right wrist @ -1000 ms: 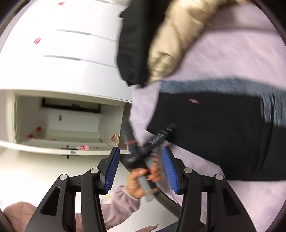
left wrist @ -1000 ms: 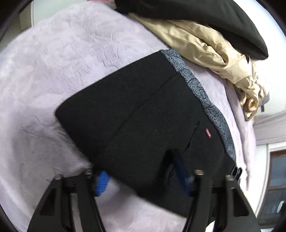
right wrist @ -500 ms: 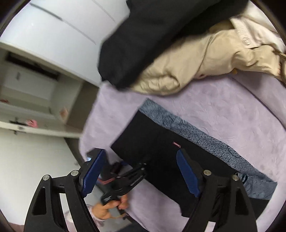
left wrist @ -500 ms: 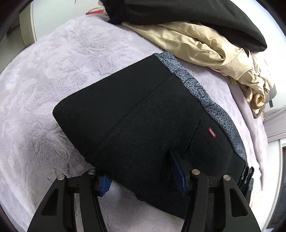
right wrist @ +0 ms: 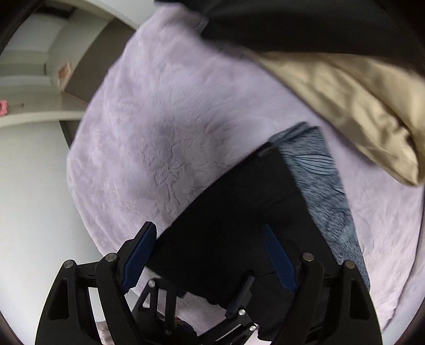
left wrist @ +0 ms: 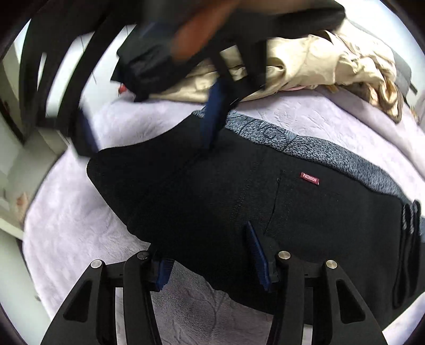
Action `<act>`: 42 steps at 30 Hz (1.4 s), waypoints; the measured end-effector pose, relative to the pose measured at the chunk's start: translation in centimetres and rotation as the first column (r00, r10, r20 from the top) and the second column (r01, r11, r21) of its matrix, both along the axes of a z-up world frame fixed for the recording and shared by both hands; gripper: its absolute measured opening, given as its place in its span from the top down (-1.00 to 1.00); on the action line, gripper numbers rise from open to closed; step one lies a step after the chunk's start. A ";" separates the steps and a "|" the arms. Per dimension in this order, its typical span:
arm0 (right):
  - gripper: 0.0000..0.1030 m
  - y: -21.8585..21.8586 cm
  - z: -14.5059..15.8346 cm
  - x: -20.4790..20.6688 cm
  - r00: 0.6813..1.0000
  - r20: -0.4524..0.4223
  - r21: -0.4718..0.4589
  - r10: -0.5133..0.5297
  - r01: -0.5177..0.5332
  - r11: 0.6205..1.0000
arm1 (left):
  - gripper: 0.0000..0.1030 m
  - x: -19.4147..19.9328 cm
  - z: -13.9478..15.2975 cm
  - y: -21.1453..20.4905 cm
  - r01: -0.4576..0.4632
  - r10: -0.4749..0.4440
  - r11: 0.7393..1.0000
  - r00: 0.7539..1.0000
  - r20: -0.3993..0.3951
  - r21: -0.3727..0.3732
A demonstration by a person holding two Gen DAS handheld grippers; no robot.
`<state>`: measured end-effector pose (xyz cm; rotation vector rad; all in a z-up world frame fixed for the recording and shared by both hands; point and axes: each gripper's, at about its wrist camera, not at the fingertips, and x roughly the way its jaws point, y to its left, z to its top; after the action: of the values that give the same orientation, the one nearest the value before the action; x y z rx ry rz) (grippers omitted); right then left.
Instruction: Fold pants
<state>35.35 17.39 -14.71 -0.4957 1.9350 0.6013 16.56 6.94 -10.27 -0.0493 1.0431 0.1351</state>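
**Two open grippers over a half-folded pair of pants**

Both tools stand wide open and hold nothing; our left gripper (left wrist: 212,254) straddles the near folded edge of the black knit pants with the grey patterned waistband (left wrist: 239,201), one blue pad at the hem of the fold and the other resting over the cloth, while our right gripper (right wrist: 209,254) hovers over the far corner of the same bundle with its jaws spread to either side of the dark fabric; in the left wrist view it shows blurred near the waistband (left wrist: 305,148).

The pants lie in a compact rectangle on the lilac plush blanket (left wrist: 79,225), a small red label (left wrist: 309,178) facing up, apart from the crumpled beige garment (left wrist: 332,63) and the black garment (right wrist: 318,24) heaped behind them.

We judge the cloth soft, light and limp; it will sag and unfold if lifted by a single layer, and the plush beneath may cling to it; the waistband looks thicker and firmer, so we would pinch through all layers at the two corners of one short edge, lift together, and lay that edge across; a shallow bite risks taking only the top layer.
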 end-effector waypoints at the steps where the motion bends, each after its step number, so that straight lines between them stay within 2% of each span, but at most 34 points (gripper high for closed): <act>1: -0.65 0.4 -0.6 -0.4 1.000 -0.013 -0.033 0.029 -0.029 0.999 | -0.01 0.3 0.1 -0.6 0.011 -0.011 1.000 1.000 0.001 0.022; 4: -0.57 0.7 -1.0 -0.7 0.998 -0.018 -0.056 0.061 -0.062 0.996 | -0.01 0.4 0.0 -1.2 0.024 -0.024 0.999 1.000 -0.008 0.043; 5: -0.20 0.4 -0.6 -0.6 0.998 -0.033 -0.029 0.057 -0.058 0.998 | -0.01 0.3 0.1 -1.3 0.034 -0.033 0.998 0.999 -0.016 0.044; 6: 0.59 0.0 0.0 -0.2 0.998 -0.044 0.003 0.035 -0.035 0.999 | -0.01 0.2 0.1 -1.3 0.036 -0.035 0.998 0.999 -0.023 0.043; 7: 0.77 -0.8 1.2 0.4 1.000 -0.028 0.029 0.011 -0.010 1.000 | 0.00 0.0 0.3 -1.4 0.042 -0.041 0.998 0.999 -0.021 0.041; 10: 0.82 -3.0 4.4 0.6 1.000 0.014 0.126 0.007 -0.008 0.992 | 0.00 -1.1 2.4 -2.5 0.098 -0.101 0.992 0.994 0.030 0.077; 12: 0.82 -5.6 6.7 0.6 0.998 0.029 0.202 -0.048 0.041 0.979 | 0.00 -1.2 4.1 -3.5 0.118 -0.123 0.989 0.991 0.058 0.084; 15: 0.82 -10.2 10.2 1.1 0.985 0.019 0.323 -0.171 0.155 0.933 | 0.00 -1.4 6.9 -5.3 0.151 -0.159 0.985 0.983 0.097 0.080; 17: 0.82 -14.3 12.4 1.2 0.965 0.001 0.407 -0.261 0.238 0.882 | 0.00 -1.5 8.7 -7.0 0.182 -0.193 0.979 0.973 0.127 0.091; 22: 0.82 -24.6 17.2 0.2 0.901 -0.028 0.577 -0.432 0.368 0.729 | -0.01 -2.8 12.7 -13.0 0.308 -0.332 0.941 0.923 0.197 0.140; 25: 0.82 -31.6 19.5 -1.8 0.836 -0.059 0.656 -0.546 0.445 0.610 | -0.01 -3.6 14.6 -17.2 0.394 -0.419 0.906 0.882 0.214 0.152; 26: 0.82 -34.4 19.9 -2.7 0.804 -0.076 0.681 -0.590 0.474 0.558 | -0.01 -4.2 15.1 -18.4 0.424 -0.449 0.892 0.867 0.216 0.156; 29: 0.81 -42.3 20.4 -5.5 0.718 -0.108 0.725 -0.688 0.530 0.439 | -0.01 -5.7 15.6 -23.2 0.521 -0.546 0.838 0.811 0.212 0.165; 31: 0.82 -47.0 19.6 -7.8 0.648 -0.137 0.739 -0.749 0.570 0.358 | -0.01 -6.9 14.9 -27.0 0.589 -0.614 0.789 0.767 0.187 0.173; 32: 0.82 -49.8 18.6 -9.3 0.600 -0.164 0.740 -0.783 0.600 0.304 | -0.01 -7.2 14.4 -28.3 0.612 -0.636 0.771 0.752 0.173 0.177; 34: 0.82 -53.9 16.7 -11.7 0.520 -0.209 0.734 -0.828 0.643 0.219 | -0.01 -8.7 12.9 -31.7 0.674 -0.698 0.715 0.705 0.127 0.184; 35: 0.82 -56.1 15.4 -13.2 0.477 -0.231 0.727 -0.848 0.663 0.175 | -0.01 -9.2 12.2 -32.6 0.694 -0.717 0.695 0.688 0.110 0.187; 37: 0.82 -59.2 13.1 -15.6 0.417 -0.255 0.712 -0.872 0.691 0.123 | -0.01 -10.7 10.1 -35.4 0.743 -0.767 0.635 0.639 0.058 0.211; 40: 0.82 -62.6 8.7 -18.6 0.325 -0.295 0.674 -0.899 0.737 0.045 | -0.01 -12.4 7.0 -38.5 0.793 -0.813 0.563 0.582 -0.015 0.232; 42: 0.82 -64.5 6.1 -19.6 0.286 -0.303 0.646 -0.909 0.763 0.024 | -0.01 -13.1 5.5 -39.8 0.815 -0.830 0.533 0.556 -0.046 0.229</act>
<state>15.79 -47.14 -8.57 1.1119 1.2381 0.3613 3.47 -32.82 -4.73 0.6596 0.8767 -0.6311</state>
